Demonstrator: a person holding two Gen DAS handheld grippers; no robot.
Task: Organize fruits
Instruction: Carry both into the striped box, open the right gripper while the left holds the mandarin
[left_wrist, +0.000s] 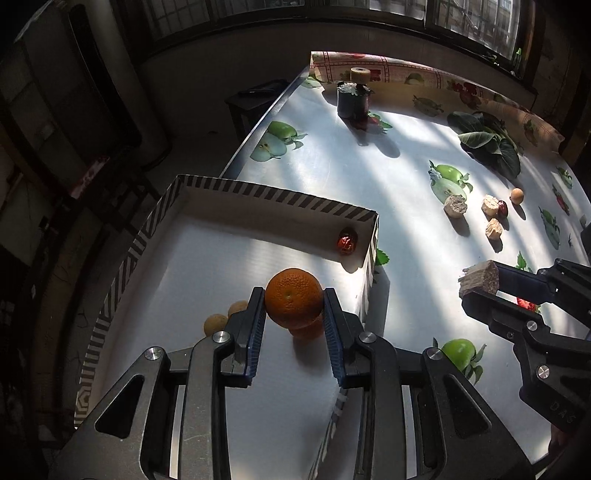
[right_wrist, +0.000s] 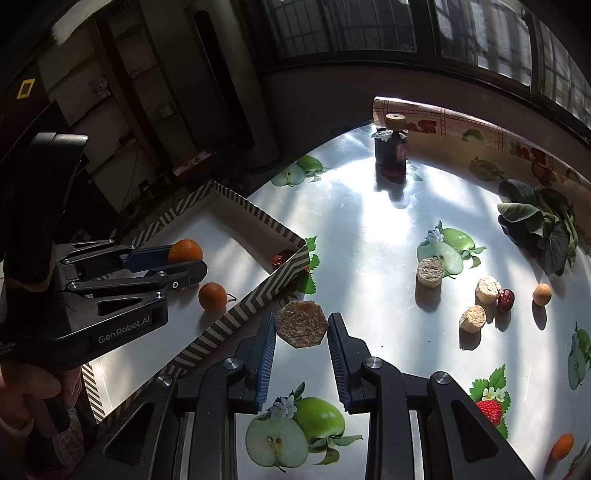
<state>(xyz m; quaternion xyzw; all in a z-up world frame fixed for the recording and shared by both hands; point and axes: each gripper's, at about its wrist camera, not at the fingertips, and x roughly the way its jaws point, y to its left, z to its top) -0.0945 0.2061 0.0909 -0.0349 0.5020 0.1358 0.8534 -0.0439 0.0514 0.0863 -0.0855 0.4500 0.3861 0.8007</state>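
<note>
Sunlit glossy fruit-print table (right_wrist: 369, 236) carries a striped cardboard tray (left_wrist: 280, 199) at nine o'clock; over it, the left gripper (left_wrist: 294, 299) clamps a round orange mandarin (left_wrist: 293, 297), while the right gripper (right_wrist: 301, 328) pinches a tan hexagonal straw block (right_wrist: 301, 328).

Dark bottle (right_wrist: 390, 154) upright, far on the fruit-print tablecloth (right_wrist: 369, 229). Leafy greens (right_wrist: 539, 229) far right. Rolled cloth (right_wrist: 480, 129) along the far edge.
</note>
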